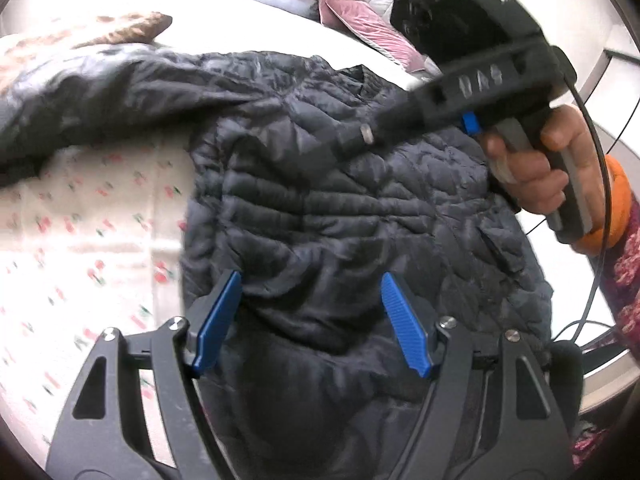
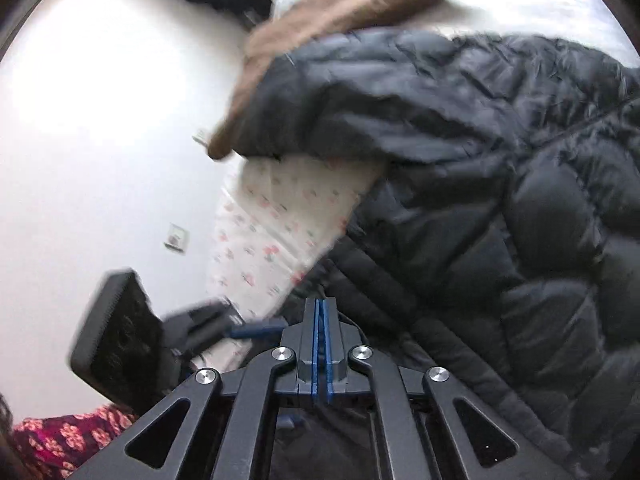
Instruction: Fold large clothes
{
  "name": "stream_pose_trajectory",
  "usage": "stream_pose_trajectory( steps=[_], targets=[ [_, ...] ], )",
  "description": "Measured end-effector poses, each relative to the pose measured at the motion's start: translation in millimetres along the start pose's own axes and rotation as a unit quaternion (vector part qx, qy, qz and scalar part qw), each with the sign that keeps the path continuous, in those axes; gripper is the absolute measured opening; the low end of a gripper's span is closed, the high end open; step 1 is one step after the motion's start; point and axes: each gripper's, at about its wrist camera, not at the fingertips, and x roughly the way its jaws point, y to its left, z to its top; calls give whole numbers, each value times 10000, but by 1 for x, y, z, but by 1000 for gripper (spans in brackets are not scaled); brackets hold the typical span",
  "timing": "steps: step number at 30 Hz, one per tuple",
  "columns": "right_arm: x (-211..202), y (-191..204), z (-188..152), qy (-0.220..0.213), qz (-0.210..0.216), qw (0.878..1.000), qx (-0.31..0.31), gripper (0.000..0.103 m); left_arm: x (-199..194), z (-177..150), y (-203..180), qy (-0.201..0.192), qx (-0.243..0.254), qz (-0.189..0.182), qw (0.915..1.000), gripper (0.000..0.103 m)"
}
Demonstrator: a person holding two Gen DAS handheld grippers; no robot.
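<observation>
The dark quilted jacket (image 1: 340,184) lies spread on the bed (image 1: 80,240), one sleeve (image 2: 340,100) flung out, nothing folded yet. The left gripper (image 1: 312,320) hovers wide open over its hem; the right gripper (image 2: 320,344) is pinched closed, apparently on nothing.

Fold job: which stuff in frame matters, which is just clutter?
In the job:
- dark quilted jacket, spread on the bed
- left hand-held gripper, open over the jacket
- right hand-held gripper, shut; no cloth visible between its pads

Lying about:
- cherry-print sheet
- brown cushion
- pink pillow
</observation>
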Motion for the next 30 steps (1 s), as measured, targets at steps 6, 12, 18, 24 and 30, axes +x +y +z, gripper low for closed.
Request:
stream_pose_trajectory(
  steps=[6,12,18,24,30],
  targets=[
    [2,-26,-16,75,-207,9994,283,41,20,48,6,665,1222,459,9892,55],
    [19,-29,-41,339,221,9991,-147,41,53,87,7,1689,1829,-116,9684,41],
    [27,-13,-54,381,-239,9930,-1092,53,82,91,-10,2609,2381,-651,9333,41],
    [43,0,-70,539,-666,9805,-1770,30,94,92,-8,3084,2350,-945,9169,41],
    [39,65,-129,-404,-2094,9246,-3156,4,90,94,-10,3338,2424,-1076,9046,41]
  ],
)
